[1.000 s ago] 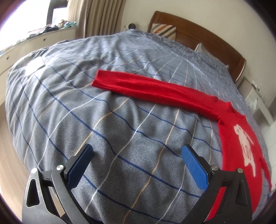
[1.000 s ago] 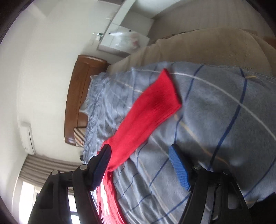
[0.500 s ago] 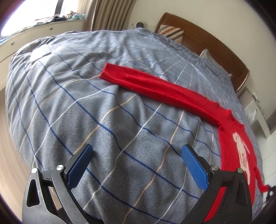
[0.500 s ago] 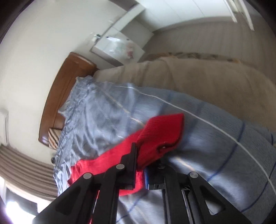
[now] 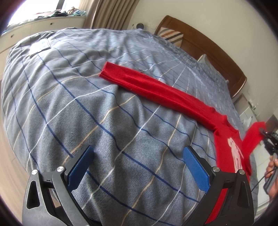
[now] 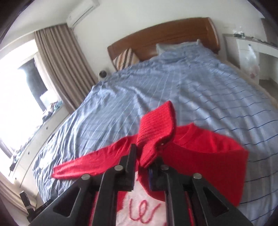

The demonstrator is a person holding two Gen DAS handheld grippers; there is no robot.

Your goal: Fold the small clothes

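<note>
A small red sweater (image 5: 224,139) with a white figure on its front lies on the grey checked bedspread (image 5: 104,111). One sleeve (image 5: 156,92) stretches flat to the left, ahead of my left gripper (image 5: 137,166), which is open and empty above the spread. My right gripper (image 6: 145,161) is shut on the cuff of the other sleeve (image 6: 156,128) and holds it lifted over the sweater's body (image 6: 208,153). In the left wrist view this raised sleeve (image 5: 252,139) and the right gripper (image 5: 268,140) show at the far right.
A wooden headboard (image 6: 165,38) with a striped pillow (image 6: 126,59) stands at the far end of the bed. Curtains (image 6: 59,66) and a window ledge with clutter (image 5: 57,13) are on the left. A white dresser (image 6: 252,52) stands to the right. A white card (image 5: 39,47) lies on the spread.
My right gripper closed on the sleeve cuff, lifted it and swung it over the sweater's body. My left gripper moved slightly, staying open.
</note>
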